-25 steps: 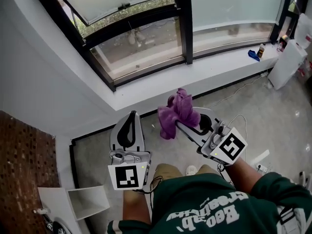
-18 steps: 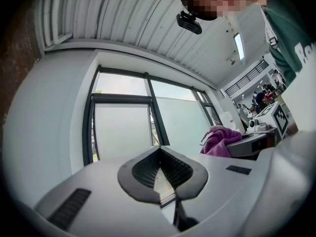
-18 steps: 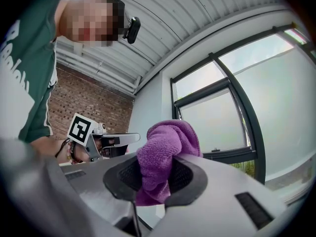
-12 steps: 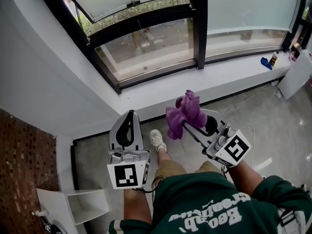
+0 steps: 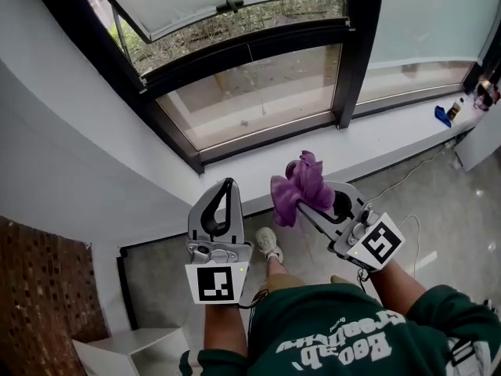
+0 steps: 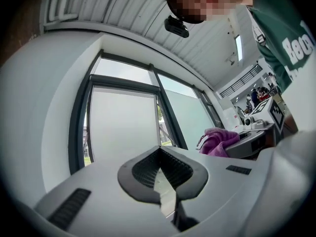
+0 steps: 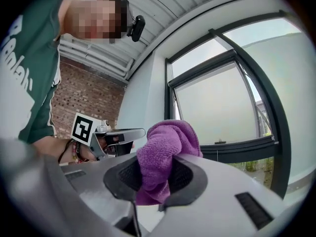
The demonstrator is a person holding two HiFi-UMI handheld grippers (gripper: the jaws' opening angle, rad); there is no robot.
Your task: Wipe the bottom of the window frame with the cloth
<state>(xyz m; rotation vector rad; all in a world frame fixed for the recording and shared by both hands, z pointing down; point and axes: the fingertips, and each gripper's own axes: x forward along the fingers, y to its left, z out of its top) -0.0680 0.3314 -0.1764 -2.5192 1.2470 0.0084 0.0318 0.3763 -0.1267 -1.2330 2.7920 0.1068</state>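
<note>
Right gripper [image 5: 307,204] pinches purple cloth [image 5: 300,180], which bunches past the fingertips toward 12 o'clock. Left gripper [image 5: 221,204] at cloth's 9 o'clock, jaws together, empty.

Cut off by near-left edge: white box-shaped cabinet [image 5: 149,347]. Too small to identify, far right on white window sill [image 5: 376,143]: blue item [image 5: 443,115], small bottle [image 5: 460,105]. Hidden between fingers [image 7: 190,181] of right gripper [image 7: 157,168]: lower folds of purple terry cloth [image 7: 168,137].

This looks like an office or workroom rather than a home, though its exact kind is unclear. A tall black-framed window [image 5: 258,92] has a long white sill [image 5: 391,135] under it and a grey polished floor [image 5: 446,202] below. A bare brick wall [image 5: 39,288] stands left of the window, with a ribbed white ceiling [image 7: 148,4] above. A bottle [image 5: 460,106] stands at the sill's right end.
</note>
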